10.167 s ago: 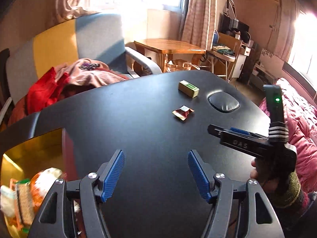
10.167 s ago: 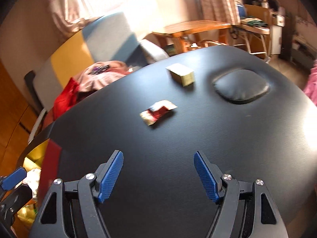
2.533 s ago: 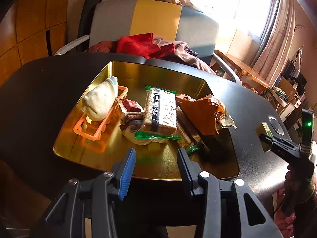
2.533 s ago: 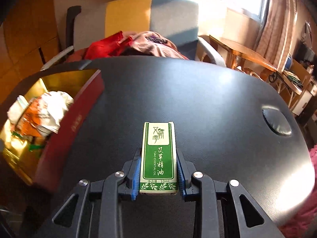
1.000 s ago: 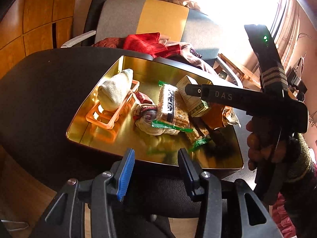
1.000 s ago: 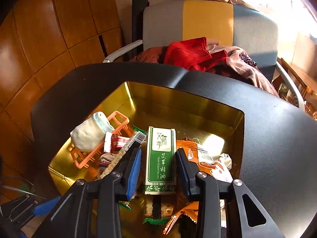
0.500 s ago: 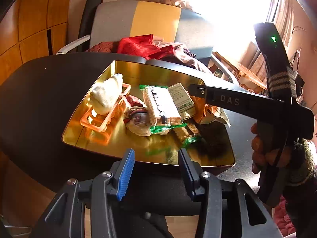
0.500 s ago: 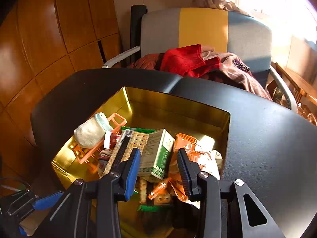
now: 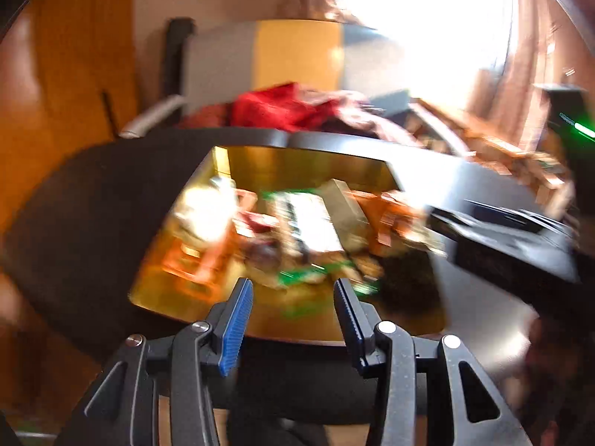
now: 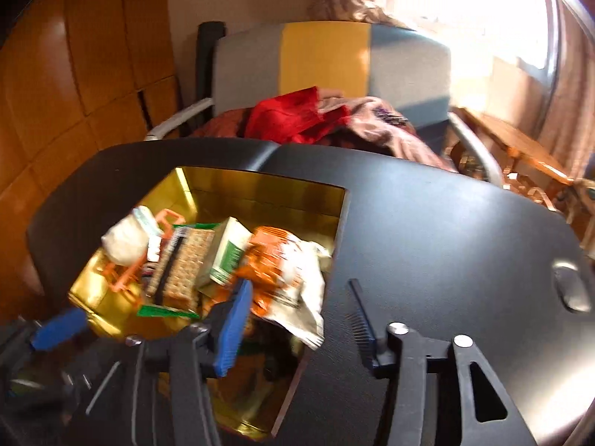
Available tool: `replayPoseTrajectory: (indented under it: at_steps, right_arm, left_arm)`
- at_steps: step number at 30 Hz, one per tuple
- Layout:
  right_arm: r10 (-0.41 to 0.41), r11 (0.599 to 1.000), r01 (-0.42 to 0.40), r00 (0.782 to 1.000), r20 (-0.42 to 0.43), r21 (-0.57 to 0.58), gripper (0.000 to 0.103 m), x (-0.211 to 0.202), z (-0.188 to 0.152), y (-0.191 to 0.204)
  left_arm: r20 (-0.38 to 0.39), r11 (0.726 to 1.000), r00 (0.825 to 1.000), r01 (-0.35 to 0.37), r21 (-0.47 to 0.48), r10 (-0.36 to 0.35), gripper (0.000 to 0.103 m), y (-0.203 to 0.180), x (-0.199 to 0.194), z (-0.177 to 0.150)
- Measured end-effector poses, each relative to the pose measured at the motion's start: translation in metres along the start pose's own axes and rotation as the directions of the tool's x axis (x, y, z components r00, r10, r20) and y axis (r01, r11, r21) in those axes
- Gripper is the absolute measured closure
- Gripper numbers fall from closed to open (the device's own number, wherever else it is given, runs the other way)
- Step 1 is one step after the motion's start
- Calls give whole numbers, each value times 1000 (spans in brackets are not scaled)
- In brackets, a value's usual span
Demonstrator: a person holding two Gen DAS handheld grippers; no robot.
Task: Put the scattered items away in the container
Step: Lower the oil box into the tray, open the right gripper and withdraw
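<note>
Released half a second ago, the green-and-white box (image 10: 230,252) now lies tilted among the packets inside the gold tin (image 10: 260,189), and the right tongs (image 10: 297,319) have backed off toward the tin's near right corner. Their jaws stand spread wider than before, with nothing between them. From these tongs the box sits ahead and to the left, leaning between a cracker pack (image 10: 182,260) on its left and an orange-and-white bag (image 10: 290,267) on its right. A white roll (image 10: 128,239) lies farther left in an orange rack (image 10: 122,278).

Left tongs (image 9: 293,316) hang at the tin's (image 9: 297,165) near edge, jaws parted and empty, much as they were. That view is smeared by motion; the box (image 9: 344,208) shows only as a pale block straight ahead, past the cracker pack (image 9: 310,223). To their right, the right tongs' (image 9: 498,238) dark body crosses over the black table (image 9: 74,200).
</note>
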State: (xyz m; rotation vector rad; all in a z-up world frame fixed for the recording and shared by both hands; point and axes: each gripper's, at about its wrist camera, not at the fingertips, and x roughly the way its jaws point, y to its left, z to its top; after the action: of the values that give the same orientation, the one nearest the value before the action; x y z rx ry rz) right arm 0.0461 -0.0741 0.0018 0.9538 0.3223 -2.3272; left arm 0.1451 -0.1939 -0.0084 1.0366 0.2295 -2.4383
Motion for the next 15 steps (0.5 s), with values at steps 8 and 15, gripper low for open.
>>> replayPoseTrajectory:
  at_steps: [8, 15]
  right_arm:
    - [-36, 999, 36, 999, -12, -11, 31, -14, -21, 11]
    - [-13, 999, 13, 1000, -2, -45, 26, -20, -26, 32]
  left_arm:
    - [11, 968, 969, -247, -50, 248, 57, 6, -6, 10]
    - [-41, 965, 969, -247, -90, 244, 57, 18, -6, 3]
